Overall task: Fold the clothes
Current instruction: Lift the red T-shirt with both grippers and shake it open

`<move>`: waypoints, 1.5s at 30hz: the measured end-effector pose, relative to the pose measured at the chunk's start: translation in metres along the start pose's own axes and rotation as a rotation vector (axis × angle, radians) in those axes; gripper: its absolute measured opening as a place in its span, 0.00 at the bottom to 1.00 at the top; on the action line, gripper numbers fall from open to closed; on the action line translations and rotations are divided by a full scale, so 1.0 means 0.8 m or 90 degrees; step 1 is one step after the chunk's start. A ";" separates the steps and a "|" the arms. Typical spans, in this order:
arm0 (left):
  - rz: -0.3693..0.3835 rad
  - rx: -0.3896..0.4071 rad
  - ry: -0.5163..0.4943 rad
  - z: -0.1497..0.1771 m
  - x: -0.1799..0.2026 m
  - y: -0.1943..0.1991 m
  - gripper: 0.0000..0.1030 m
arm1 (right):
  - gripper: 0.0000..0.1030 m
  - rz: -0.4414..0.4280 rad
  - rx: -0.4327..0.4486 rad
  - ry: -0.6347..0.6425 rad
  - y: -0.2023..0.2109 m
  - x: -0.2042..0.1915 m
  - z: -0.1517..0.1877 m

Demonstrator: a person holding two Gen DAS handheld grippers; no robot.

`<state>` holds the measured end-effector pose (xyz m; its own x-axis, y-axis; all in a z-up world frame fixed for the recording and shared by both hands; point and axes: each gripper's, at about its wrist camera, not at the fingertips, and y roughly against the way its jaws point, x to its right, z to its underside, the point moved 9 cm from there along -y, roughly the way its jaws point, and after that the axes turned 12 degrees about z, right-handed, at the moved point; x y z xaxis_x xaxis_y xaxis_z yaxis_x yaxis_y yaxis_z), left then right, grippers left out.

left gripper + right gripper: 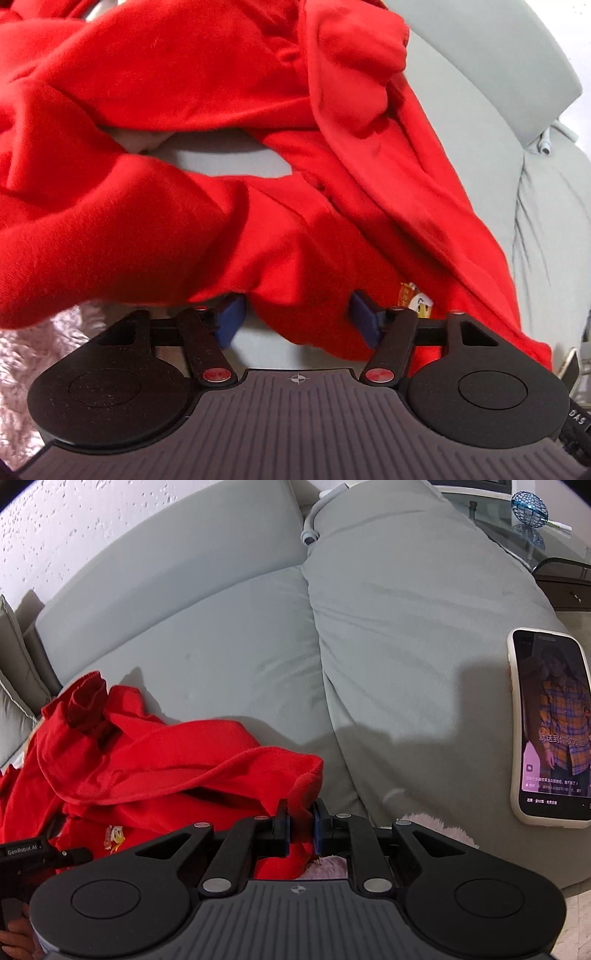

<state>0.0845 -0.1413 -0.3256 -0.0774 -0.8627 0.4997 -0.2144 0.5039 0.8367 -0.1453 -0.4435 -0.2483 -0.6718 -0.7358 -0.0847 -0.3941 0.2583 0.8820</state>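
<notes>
Red garment (pixel 155 764) between right tongs (pixel 300 821)

Red sweatshirt (pixel 155 768) crumpled, unfolded, on grey sofa (pixel 221 627).

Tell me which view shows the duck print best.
Right wrist view: the duck print on the red sweatshirt is unobstructed and recognisable. Left wrist view shows it partly tucked under a fold.

Garment (pixel 147 760) lies on sofa (pixel 207 627), phone (pixel 550 727) to its right.
</notes>
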 end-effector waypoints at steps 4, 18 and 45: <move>0.055 0.052 -0.069 -0.020 0.025 0.039 0.06 | 0.15 -0.005 -0.010 0.000 0.003 -0.005 -0.001; 0.113 0.367 -0.236 -0.171 0.134 0.335 0.05 | 0.08 -0.289 0.096 -0.009 0.160 -0.137 -0.114; 0.161 0.464 -0.554 -0.171 0.296 0.589 0.06 | 0.07 -0.270 0.646 -0.030 0.531 -0.118 -0.300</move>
<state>0.0982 -0.1020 0.2177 -0.7798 -0.6216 0.0749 -0.5851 0.7661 0.2658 -0.0985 -0.4143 0.2460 -0.3746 -0.8672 -0.3280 -0.9163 0.4004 -0.0121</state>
